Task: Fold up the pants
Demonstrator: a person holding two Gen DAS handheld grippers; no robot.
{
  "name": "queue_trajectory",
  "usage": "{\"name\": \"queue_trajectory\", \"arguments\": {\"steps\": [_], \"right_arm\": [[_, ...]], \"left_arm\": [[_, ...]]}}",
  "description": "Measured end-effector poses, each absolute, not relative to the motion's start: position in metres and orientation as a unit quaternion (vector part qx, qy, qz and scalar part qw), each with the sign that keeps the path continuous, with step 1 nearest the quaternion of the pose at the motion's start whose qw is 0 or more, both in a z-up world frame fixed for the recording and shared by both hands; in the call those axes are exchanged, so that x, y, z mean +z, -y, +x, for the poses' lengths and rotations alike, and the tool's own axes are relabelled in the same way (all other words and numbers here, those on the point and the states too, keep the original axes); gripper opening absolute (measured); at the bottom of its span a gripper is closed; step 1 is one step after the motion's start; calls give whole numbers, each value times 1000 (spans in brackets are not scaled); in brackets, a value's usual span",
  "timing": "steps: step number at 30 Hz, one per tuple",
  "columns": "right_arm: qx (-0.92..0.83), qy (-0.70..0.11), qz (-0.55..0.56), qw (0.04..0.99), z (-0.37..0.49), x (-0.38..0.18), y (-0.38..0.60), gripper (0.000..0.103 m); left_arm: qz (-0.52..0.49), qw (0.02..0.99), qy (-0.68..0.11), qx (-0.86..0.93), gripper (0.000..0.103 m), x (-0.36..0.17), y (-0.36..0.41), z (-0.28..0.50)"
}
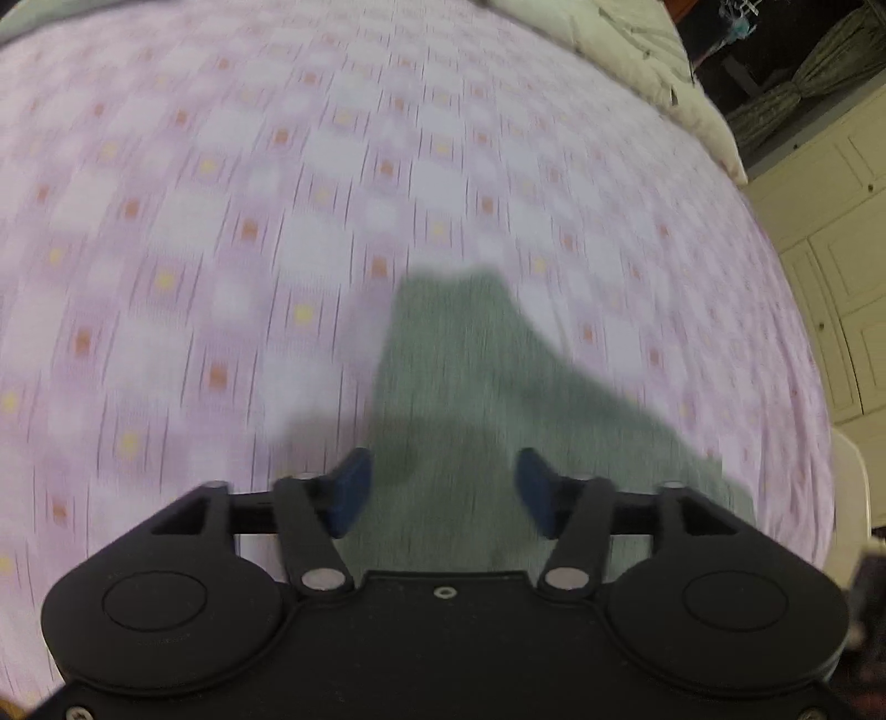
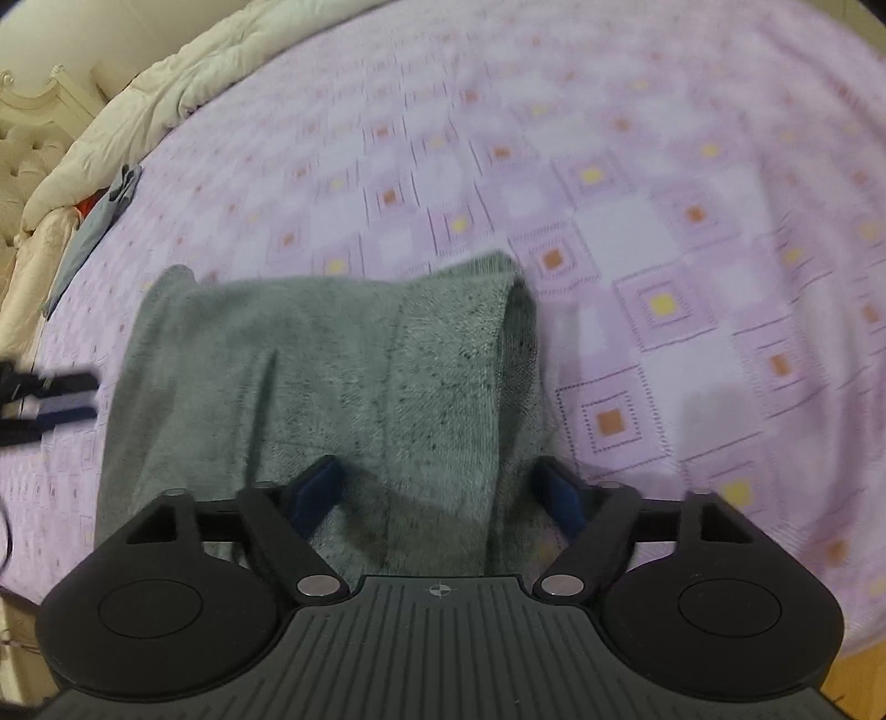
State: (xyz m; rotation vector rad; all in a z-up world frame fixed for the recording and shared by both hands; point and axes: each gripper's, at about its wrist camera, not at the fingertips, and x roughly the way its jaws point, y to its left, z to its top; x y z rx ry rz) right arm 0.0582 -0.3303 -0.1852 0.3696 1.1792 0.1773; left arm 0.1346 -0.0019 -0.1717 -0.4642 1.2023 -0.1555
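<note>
While both cameras look down on it, one pair of grey-green pants lies on the bed, and the counts run as follows.

Pants: one pair [image 2: 343, 376], grey-green knit, lying on the pink bedsheet; in the right wrist view a doubled-over layer with a rounded folded edge sits on its right side, and the cloth reaches down beneath the gripper. In the left wrist view the same pants [image 1: 443, 387] show as a tapering grey-green patch running under the fingers.

Bedsheet: one [image 1: 221, 221], pale pink and white checks with small orange and yellow squares, covering nearly the whole of both views [image 2: 692, 277]; blurred in places.

Left gripper: one [image 1: 440, 490], jaws spread apart and released, nothing pinched; two blue pads [image 1: 349, 490], one on each side, with the pants visible in the gap between them. Whether the pads touch the cloth below cannot be told. Its tip also shows at the left edge of the right wrist view [image 2: 55, 396], just beside the pants.

Right gripper: one [image 2: 443, 495], jaws spread wide and released; two dark blue pads [image 2: 318, 493], standing on either side of the folded layer and not pressing on it.

Quilt: one, cream, bunched along the far edge of the bed [image 2: 166, 94], also seen top right in the left wrist view [image 1: 637, 50].

Other cloth: one bluish-grey piece [image 2: 94, 221] lying at the quilt's edge, with a small orange bit beside it; what it is cannot be told.

Headboard: one, cream and tufted [image 2: 22, 149].

Cupboard doors: cream panels [image 1: 830, 232] beyond the bed; their count is unclear.
</note>
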Motion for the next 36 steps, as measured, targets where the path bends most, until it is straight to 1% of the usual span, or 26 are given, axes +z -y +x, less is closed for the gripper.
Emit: {"name": "queue_trajectory", "arguments": {"steps": [1, 3, 5, 9, 12, 18, 22, 23, 25, 26, 28, 30, 33, 36], "right_arm": [[91, -553, 181, 808, 61, -189, 331, 93], [106, -554, 187, 804, 64, -191, 330, 100], [121, -560, 166, 803, 66, -189, 324, 103], [142, -557, 132, 808, 62, -188, 316, 103], [154, -550, 131, 810, 59, -188, 321, 103], [182, -546, 124, 808, 58, -187, 329, 103], [190, -540, 125, 810, 53, -186, 334, 103], [192, -538, 126, 811, 52, -186, 335, 103], [193, -536, 127, 812, 50, -186, 338, 103], [193, -536, 129, 811, 50, -186, 338, 103], [194, -537, 130, 810, 50, -185, 340, 103], [193, -539, 128, 810, 52, -186, 336, 103], [183, -549, 129, 805, 56, -180, 334, 98], [133, -549, 136, 814, 56, -169, 341, 97]], "left_arm": [[-213, 793, -566, -72, 67, -175, 3, 132], [-199, 792, -573, -72, 67, -177, 10, 123], [-186, 796, -571, -73, 67, -179, 17, 118], [-169, 793, -581, -72, 71, -191, 27, 122], [-158, 789, -591, -61, 71, -200, 30, 128], [-166, 813, -557, -26, 71, -184, 24, 121], [-161, 801, -577, -10, 71, -197, 16, 121], [-158, 796, -585, -12, 72, -202, 15, 120], [-162, 786, -596, -26, 81, -213, 15, 119], [-163, 790, -591, -34, 88, -214, 16, 118], [-157, 791, -590, -43, 91, -216, 19, 118], [-154, 789, -592, -51, 100, -218, 22, 121], [-150, 787, -596, -55, 101, -221, 23, 127], [-144, 786, -599, -55, 101, -221, 25, 129]]}}
